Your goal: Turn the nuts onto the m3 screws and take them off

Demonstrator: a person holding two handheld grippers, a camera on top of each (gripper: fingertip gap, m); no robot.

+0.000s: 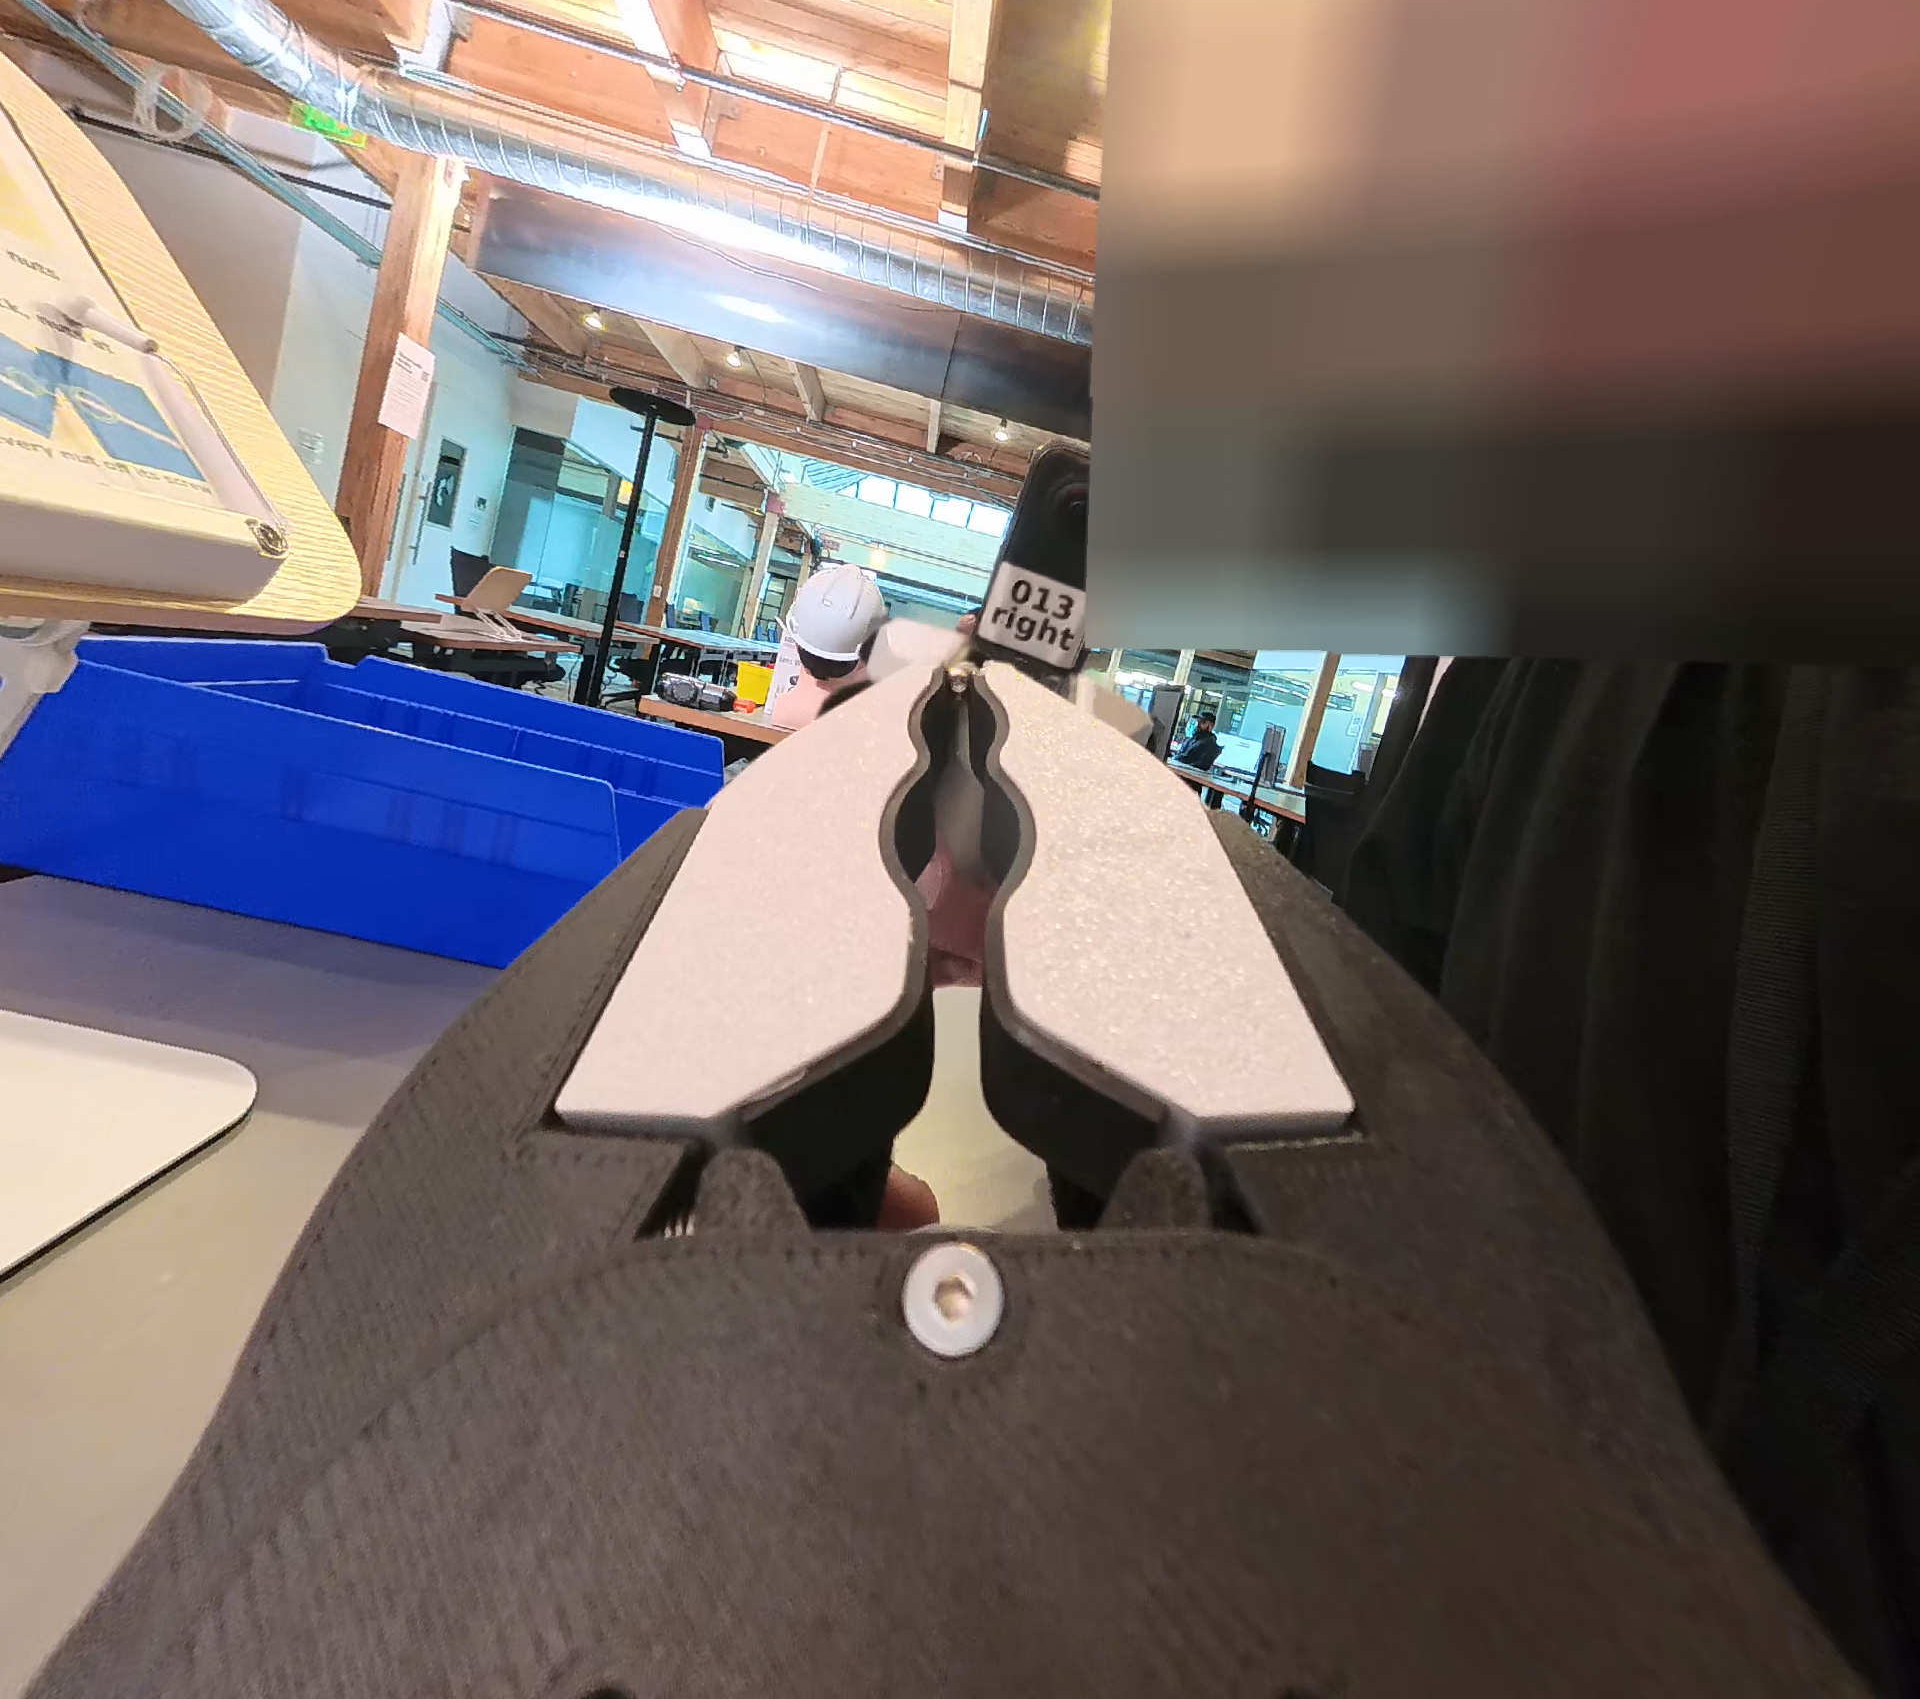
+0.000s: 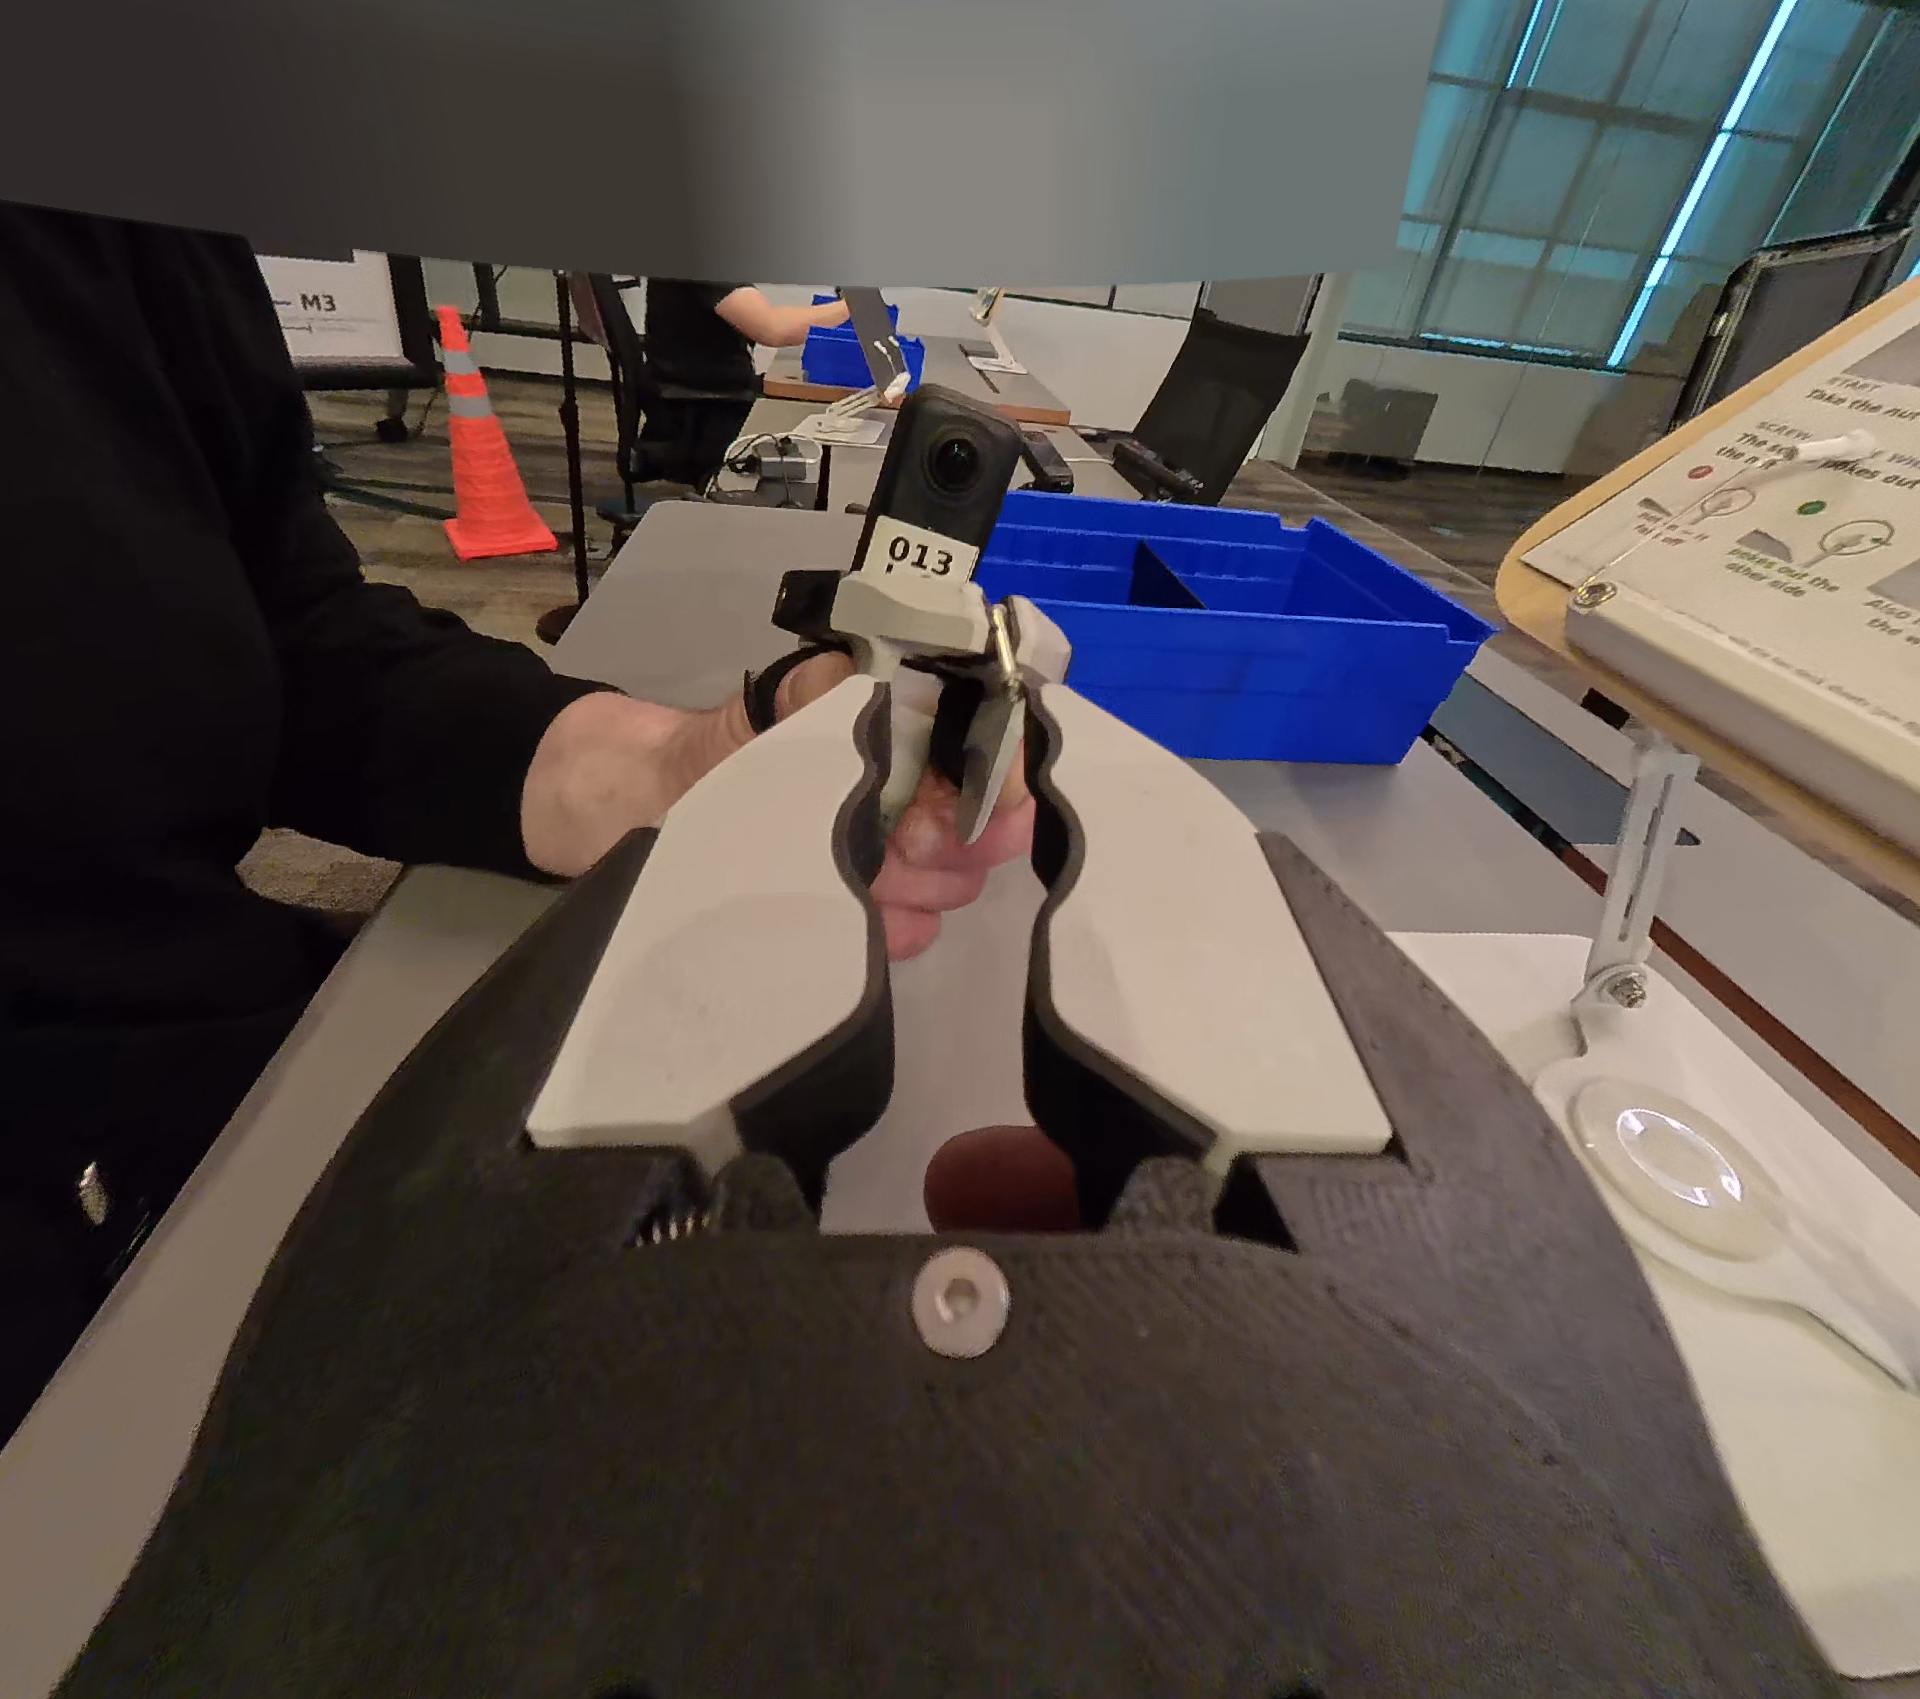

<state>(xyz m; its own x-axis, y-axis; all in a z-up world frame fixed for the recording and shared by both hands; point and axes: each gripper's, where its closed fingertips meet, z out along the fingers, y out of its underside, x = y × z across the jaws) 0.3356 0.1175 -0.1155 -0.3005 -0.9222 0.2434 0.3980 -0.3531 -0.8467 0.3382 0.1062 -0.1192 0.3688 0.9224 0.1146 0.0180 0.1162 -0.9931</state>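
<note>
In the left wrist view, the left hand-held gripper (image 1: 961,691) fills the lower centre. Its pale fingers are pressed together at the tips, pinching a small silver m3 screw (image 1: 957,675). Whether a nut sits on it is too small to tell.

Just past those tips, at centre frame, the right hand-held gripper's camera housing carries a white label (image 1: 1037,619) with printed black characters.

In the right wrist view, the right hand-held gripper (image 2: 956,704) is spread, its fingertips apart on either side of the left one's nose. The screw (image 2: 1003,650) shows there as a short silver pin standing just above the gap. A person's hand (image 2: 623,766) in a black sleeve holds the left tool from the left of the frame. The camera above it bears a similar white label (image 2: 920,558).

A grey tabletop (image 2: 727,548) carries a blue bin (image 2: 1247,662) with a divider, at centre right. A white stand base (image 2: 1558,1078) at lower right holds a tilted instruction board (image 2: 1714,527) printed with text and diagrams.

Farther off, at upper left, stand an orange cone (image 2: 483,454) and a printed sign (image 2: 332,309).

In the left wrist view, a person in a white hard hat (image 1: 836,610) sits far back at centre.
</note>
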